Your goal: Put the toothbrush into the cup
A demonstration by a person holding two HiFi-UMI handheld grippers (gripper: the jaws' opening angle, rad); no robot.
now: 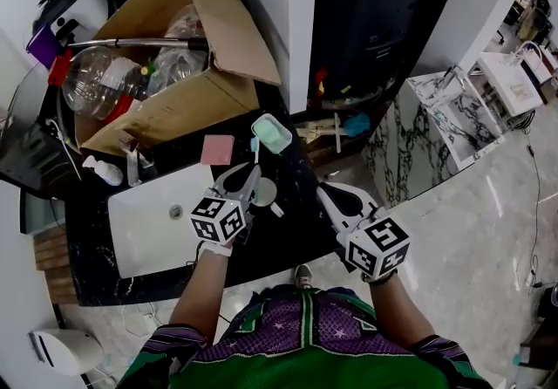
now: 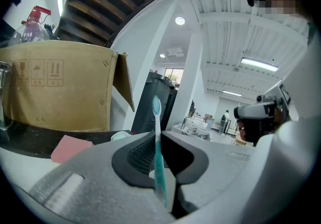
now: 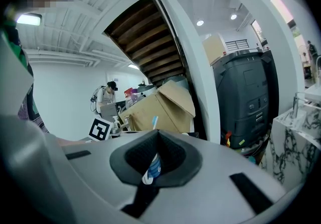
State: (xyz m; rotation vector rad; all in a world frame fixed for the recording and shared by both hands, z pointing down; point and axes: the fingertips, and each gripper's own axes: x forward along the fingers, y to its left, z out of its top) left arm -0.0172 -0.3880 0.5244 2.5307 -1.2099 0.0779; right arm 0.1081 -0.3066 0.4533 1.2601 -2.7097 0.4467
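My left gripper (image 1: 251,171) is shut on a teal toothbrush (image 1: 255,150) that stands upright with its bristle head up. In the left gripper view the toothbrush (image 2: 157,152) is pinched between the pads of that gripper (image 2: 159,140). A mint-green cup (image 1: 272,133) stands on the black counter just beyond it, and its rim (image 2: 120,136) peeks over the jaw. A small white round thing (image 1: 264,193) lies right under the left jaws. My right gripper (image 1: 324,191) hangs to the right with its jaws together. A white-and-blue bit (image 3: 150,168) shows in the notch of the right gripper (image 3: 156,140); whether it is gripped is unclear.
A pink pad (image 1: 217,150) lies left of the cup. Behind it stands an open cardboard box (image 1: 174,108) full of bottles. A white sink basin (image 1: 157,226) sits at the left of the counter. A marble-topped unit (image 1: 427,130) stands to the right across a gap of floor.
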